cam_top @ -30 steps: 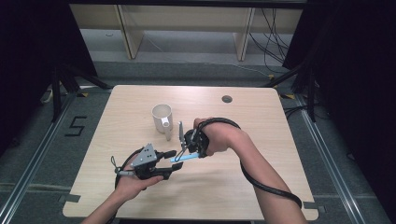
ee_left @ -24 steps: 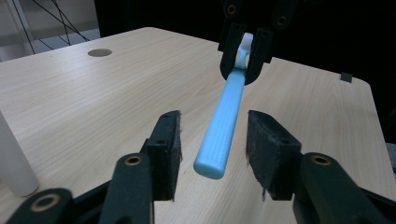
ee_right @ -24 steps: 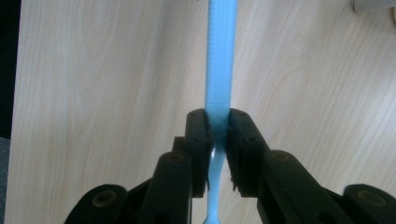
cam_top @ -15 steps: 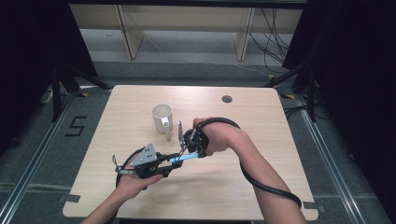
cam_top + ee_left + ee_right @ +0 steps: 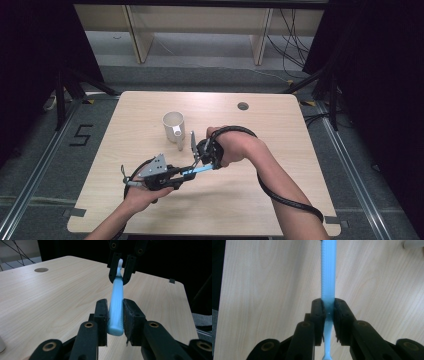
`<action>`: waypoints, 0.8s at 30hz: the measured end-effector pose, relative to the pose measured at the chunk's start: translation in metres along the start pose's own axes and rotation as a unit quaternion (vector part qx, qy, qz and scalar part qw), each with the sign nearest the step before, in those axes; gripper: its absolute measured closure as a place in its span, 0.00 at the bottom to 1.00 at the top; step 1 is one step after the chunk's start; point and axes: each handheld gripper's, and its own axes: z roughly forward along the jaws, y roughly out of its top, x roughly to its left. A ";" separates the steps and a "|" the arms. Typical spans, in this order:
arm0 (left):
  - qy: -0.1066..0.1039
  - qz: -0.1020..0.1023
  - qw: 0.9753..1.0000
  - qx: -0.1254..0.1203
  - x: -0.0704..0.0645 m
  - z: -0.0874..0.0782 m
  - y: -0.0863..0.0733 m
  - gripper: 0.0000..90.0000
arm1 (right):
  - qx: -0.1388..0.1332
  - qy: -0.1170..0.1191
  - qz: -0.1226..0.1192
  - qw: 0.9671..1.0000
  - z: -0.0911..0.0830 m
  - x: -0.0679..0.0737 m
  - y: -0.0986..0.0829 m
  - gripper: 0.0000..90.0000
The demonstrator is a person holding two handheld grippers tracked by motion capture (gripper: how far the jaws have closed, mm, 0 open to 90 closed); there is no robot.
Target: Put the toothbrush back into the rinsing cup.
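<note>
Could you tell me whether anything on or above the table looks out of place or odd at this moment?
Nothing looks spilled or damaged. The one unusual thing is the light blue toothbrush, held off the table with the left gripper and the right gripper each shut on one end. The white mug stands upright beyond them.

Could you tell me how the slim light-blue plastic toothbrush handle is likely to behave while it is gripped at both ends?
The slim light-blue plastic toothbrush handle spans straight between the left gripper and right gripper, so it is probably fairly stiff. It looks thin, so likely light. Its ribbed edge may reduce slipping, though smooth plastic could still twist.
</note>
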 end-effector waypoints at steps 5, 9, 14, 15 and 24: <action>-0.011 0.006 1.000 -0.002 -0.001 -0.001 0.001 0.85 | 0.006 -0.003 0.005 1.000 0.000 0.001 0.000 0.87; -0.021 0.008 1.000 -0.013 -0.001 0.000 0.000 0.86 | 0.008 -0.004 0.003 1.000 -0.001 0.001 0.001 0.87; -0.017 0.013 1.000 -0.005 -0.001 -0.002 0.002 0.87 | 0.005 -0.005 -0.003 1.000 -0.002 0.001 0.000 0.86; -0.016 0.014 1.000 -0.004 -0.001 -0.001 0.002 0.87 | 0.003 -0.005 -0.003 1.000 -0.002 0.001 0.000 0.86; 0.001 0.015 1.000 -0.012 -0.001 -0.002 -0.002 0.87 | -0.038 -0.035 0.039 0.998 -0.009 0.002 -0.006 0.71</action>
